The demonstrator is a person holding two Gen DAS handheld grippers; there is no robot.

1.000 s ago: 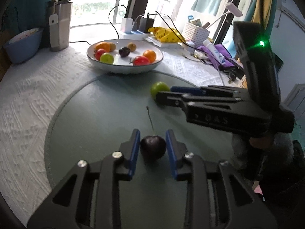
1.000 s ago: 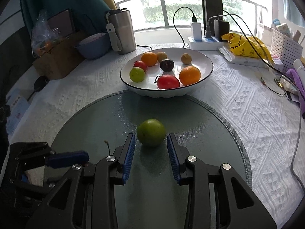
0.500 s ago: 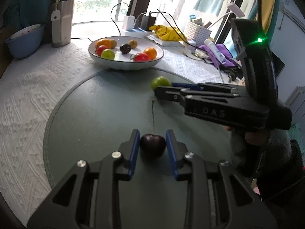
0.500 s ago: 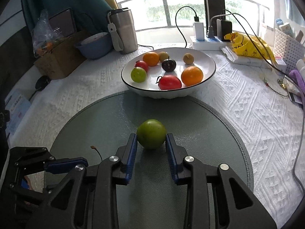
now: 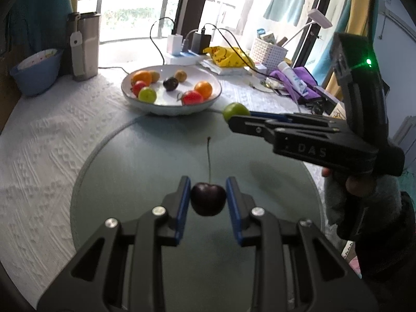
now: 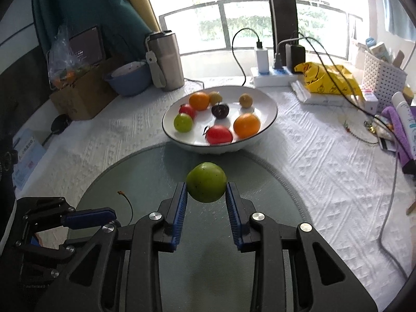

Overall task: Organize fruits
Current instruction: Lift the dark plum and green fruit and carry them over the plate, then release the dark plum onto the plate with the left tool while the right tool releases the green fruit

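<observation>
My left gripper [image 5: 208,199] is shut on a dark cherry [image 5: 208,201] with a long stem and holds it above the round green mat [image 5: 145,171]. My right gripper [image 6: 206,192] is shut on a green fruit [image 6: 206,182], lifted above the mat [image 6: 265,182]; it also shows in the left wrist view [image 5: 235,111]. A white bowl [image 6: 262,130] stands beyond the mat, holding oranges, tomatoes, a green fruit, a dark cherry and small brown fruits. The bowl shows in the left wrist view too [image 5: 166,108].
A steel tumbler [image 6: 166,59] and a blue bowl [image 6: 127,79] stand at the back left beside a cardboard box [image 6: 80,96]. A power strip with chargers [image 6: 275,75], a yellow bag [image 6: 327,78], a white basket [image 6: 382,75] and cables crowd the back right.
Both grippers closed on their fruit and lifted them off the mat, moving toward the bowl. The right gripper is now higher and nearer the bowl.
</observation>
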